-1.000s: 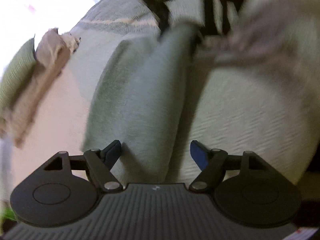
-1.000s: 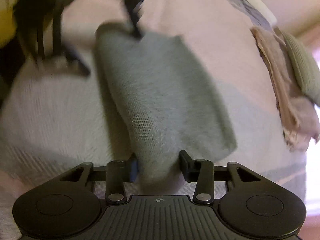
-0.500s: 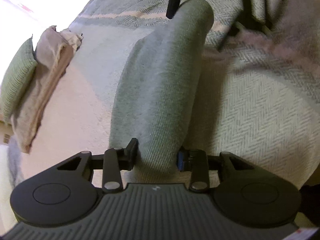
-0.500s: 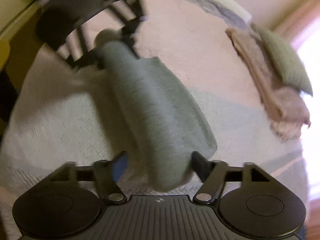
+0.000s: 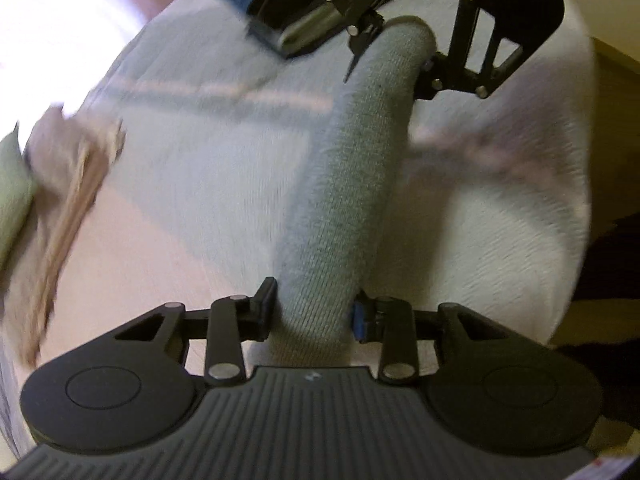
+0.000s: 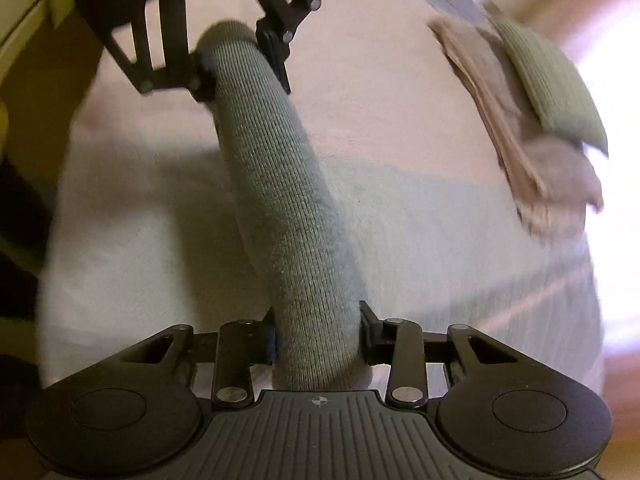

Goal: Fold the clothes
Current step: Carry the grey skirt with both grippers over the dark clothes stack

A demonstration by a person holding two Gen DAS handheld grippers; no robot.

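Observation:
A grey-green knit garment [image 5: 352, 180] hangs bunched into a long roll between my two grippers, lifted off the bed. In the left wrist view my left gripper [image 5: 314, 300] is shut on its near end, and my right gripper [image 5: 390, 60] grips the far end. The right wrist view shows the same garment [image 6: 280, 200] running from my right gripper [image 6: 318, 328], whose jaws are closing with their pads pressed on the cloth, up to my left gripper [image 6: 240, 64]. The part of the garment that hangs below the roll is hidden.
A pale grey herringbone blanket [image 6: 440, 240] with a pink area covers the bed below. A folded beige cloth [image 6: 500, 128] and a folded green knit piece [image 6: 552, 88] lie together near one edge. The bed's edge [image 5: 588, 160] drops off beside a dark gap.
The left jaws closed onto the garment. The right jaws spread wide, then closed on it again. Both grippers rose, and the flat folded garment now hangs as a roll above the bed.

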